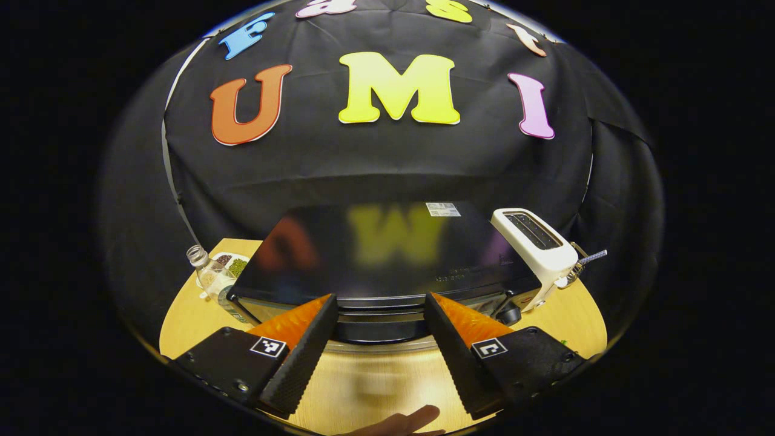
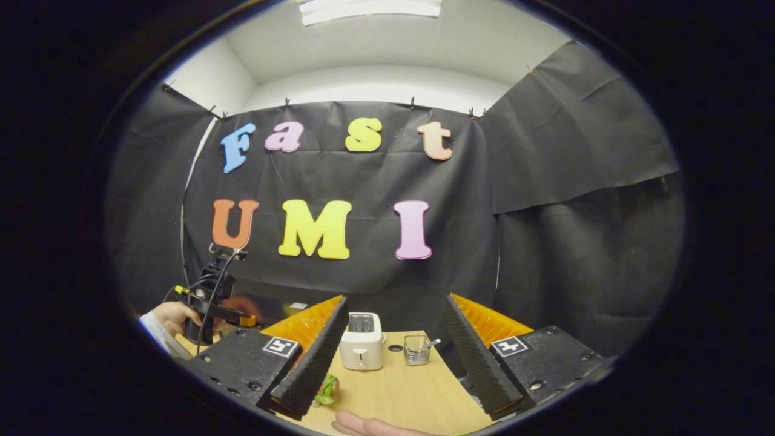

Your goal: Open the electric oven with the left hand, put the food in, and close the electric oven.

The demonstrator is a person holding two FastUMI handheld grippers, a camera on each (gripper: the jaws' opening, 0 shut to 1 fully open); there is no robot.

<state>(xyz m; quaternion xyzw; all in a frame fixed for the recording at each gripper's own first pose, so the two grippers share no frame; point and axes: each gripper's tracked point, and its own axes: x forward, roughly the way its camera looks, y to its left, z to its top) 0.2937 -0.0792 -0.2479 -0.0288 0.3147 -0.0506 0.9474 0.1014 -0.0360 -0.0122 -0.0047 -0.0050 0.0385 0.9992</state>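
Oven (image 1: 387,260) first: the electric oven is a low black box with a glossy top that mirrors the wall, a pale sticker near its back edge and a silver trim along its front; in the left gripper view it sits at the middle of the wooden surface (image 1: 375,387), straight ahead at 12 o'clock of the left tongs (image 1: 380,312), whose fingers stand wide apart with nothing between them, their tips close to the oven's upper front edge; whether they touch it I cannot tell. At 3 o'clock of the oven stands a white two-slot toaster (image 1: 539,248), just beside it. At 9 o'clock of the oven are a clear glass bottle (image 1: 206,269) and a white divided dish (image 1: 230,261) with dark and green grains in its compartments. In the right gripper view the right tongs (image 2: 393,315) are likewise spread wide and empty, held above the surface and pointing at the toaster (image 2: 362,341); at 3 o'clock of it sits a small clear container (image 2: 416,350) with a utensil handle leaning out. A leafy green piece of food (image 2: 327,387) lies on the surface by the left finger's tip. At 9 o'clock a hand (image 2: 172,316) in a pale sleeve grips the other tool. Fingertips (image 2: 369,426) show at 6 o'clock.
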